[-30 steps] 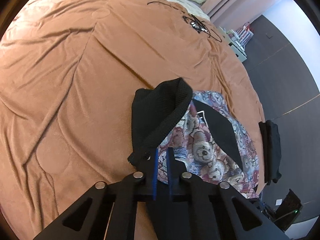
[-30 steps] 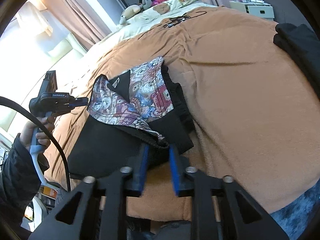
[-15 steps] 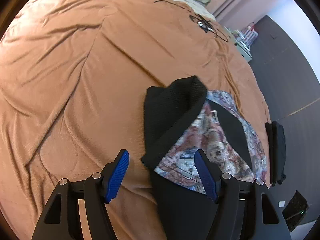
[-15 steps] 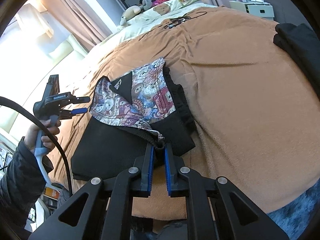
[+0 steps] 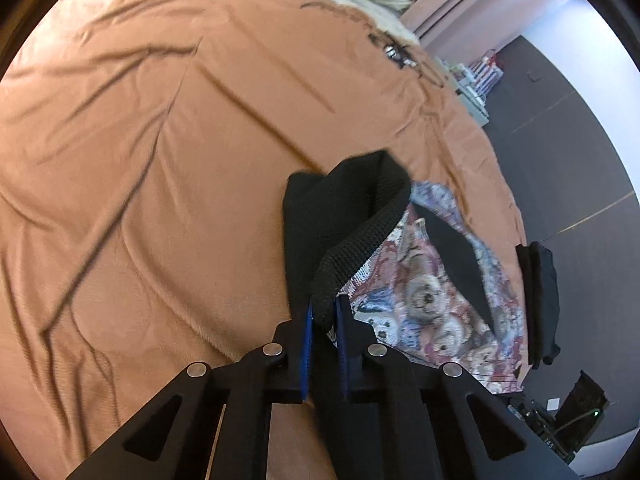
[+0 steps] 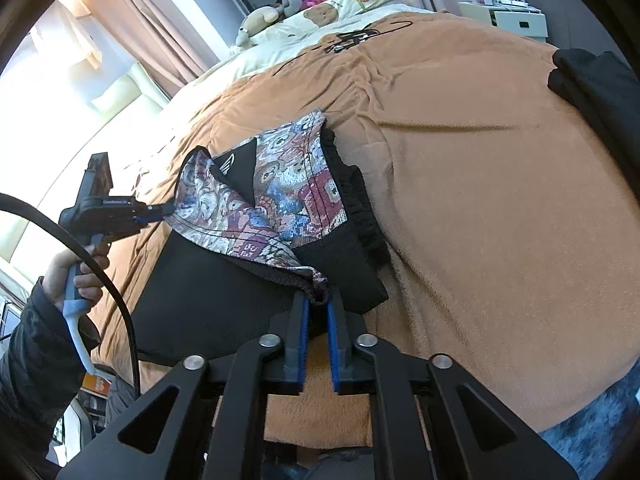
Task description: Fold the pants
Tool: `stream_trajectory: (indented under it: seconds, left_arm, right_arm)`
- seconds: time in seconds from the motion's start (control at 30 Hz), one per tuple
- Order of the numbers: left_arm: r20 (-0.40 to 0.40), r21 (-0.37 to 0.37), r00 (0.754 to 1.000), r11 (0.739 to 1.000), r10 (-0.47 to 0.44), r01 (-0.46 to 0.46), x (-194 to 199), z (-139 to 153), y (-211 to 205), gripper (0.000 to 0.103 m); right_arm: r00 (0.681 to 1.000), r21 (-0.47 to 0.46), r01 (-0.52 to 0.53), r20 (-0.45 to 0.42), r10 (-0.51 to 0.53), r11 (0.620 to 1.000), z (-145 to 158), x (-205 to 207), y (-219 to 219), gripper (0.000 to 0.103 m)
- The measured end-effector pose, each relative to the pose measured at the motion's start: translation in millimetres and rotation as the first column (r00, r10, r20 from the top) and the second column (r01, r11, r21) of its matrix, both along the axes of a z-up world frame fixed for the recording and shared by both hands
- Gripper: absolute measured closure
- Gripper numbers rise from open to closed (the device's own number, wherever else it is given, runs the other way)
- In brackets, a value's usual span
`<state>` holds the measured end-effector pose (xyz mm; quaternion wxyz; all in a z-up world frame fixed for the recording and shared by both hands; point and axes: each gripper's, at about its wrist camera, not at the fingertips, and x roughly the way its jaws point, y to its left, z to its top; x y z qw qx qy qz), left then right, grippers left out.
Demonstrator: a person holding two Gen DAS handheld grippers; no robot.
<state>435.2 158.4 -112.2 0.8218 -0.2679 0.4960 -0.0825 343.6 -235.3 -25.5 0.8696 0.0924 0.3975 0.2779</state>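
Note:
The pants (image 6: 224, 300) are black with a bear-patterned lining (image 6: 288, 196) and lie on the orange blanket (image 6: 480, 208). Their waist part is turned over, lining up. My left gripper (image 5: 323, 314) is shut on the black ribbed waistband (image 5: 360, 240) and lifts that corner; it also shows in the right wrist view (image 6: 154, 214). My right gripper (image 6: 316, 308) is shut on the other corner of the turned-over edge (image 6: 312, 280). The lining also shows in the left wrist view (image 5: 424, 300).
A folded black garment (image 5: 540, 300) lies at the bed's right edge, also seen in the right wrist view (image 6: 600, 92). A black cable and glasses (image 6: 352, 38) lie far up the blanket. Pillows and soft toys (image 6: 312, 8) are at the head. A white shelf (image 6: 508, 16) stands beside the bed.
My left gripper opened half a second ago and has now shut on the ribbed waistband again, lifting it. My right gripper closed on the edge and stays shut on it.

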Motion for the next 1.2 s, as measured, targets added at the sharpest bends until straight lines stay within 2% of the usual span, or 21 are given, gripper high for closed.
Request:
stream_trajectory:
  seconds: [0.2, 0.33, 0.47, 0.63, 0.83, 1.0, 1.2]
  left_arm:
    - [0.099, -0.022, 0.995, 0.999, -0.023, 0.025, 7.0, 40.5, -5.4, 0.094]
    - [0.149, 0.014, 0.989, 1.000, -0.008, 0.006, 24.2, 68.9, -12.9, 0.095]
    - [0.187, 0.024, 0.982, 0.999, -0.026, 0.022, 46.2, 90.9, -26.5, 0.095]
    - [0.211, 0.014, 0.976, 0.998, -0.056, 0.054, 77.4, 107.0, -47.3, 0.095]
    - [0.209, 0.016, 0.974, 0.997, -0.082, 0.080, 111.6, 108.0, -72.5, 0.095]
    - [0.189, 0.010, 0.976, 0.995, -0.104, 0.104, 136.7, 96.1, -93.9, 0.096]
    - [0.147, 0.009, 0.978, 0.989, -0.146, 0.147, 162.6, 72.2, -119.7, 0.096]
  right_arm:
    - [1.000, 0.027, 0.007, 0.017, -0.008, 1.000, 4.0, -7.9, -4.3, 0.100]
    - [1.000, 0.044, 0.003, 0.025, -0.004, 0.999, 4.7, -11.6, -8.2, 0.101]
    - [0.998, 0.052, -0.016, 0.055, 0.014, 0.999, 8.4, -18.5, -9.9, 0.101]
    - [0.999, 0.093, -0.006, 0.045, 0.002, 0.996, 8.6, -16.0, -18.4, 0.102]
    - [1.000, 0.154, 0.002, 0.013, -0.004, 0.988, 9.0, -14.5, -25.8, 0.102]
    - [1.000, 0.179, 0.006, 0.001, -0.007, 0.984, 8.8, -13.0, -28.9, 0.102]
    - [1.000, 0.151, 0.010, -0.003, -0.010, 0.988, 0.6, -13.6, -28.9, 0.102]
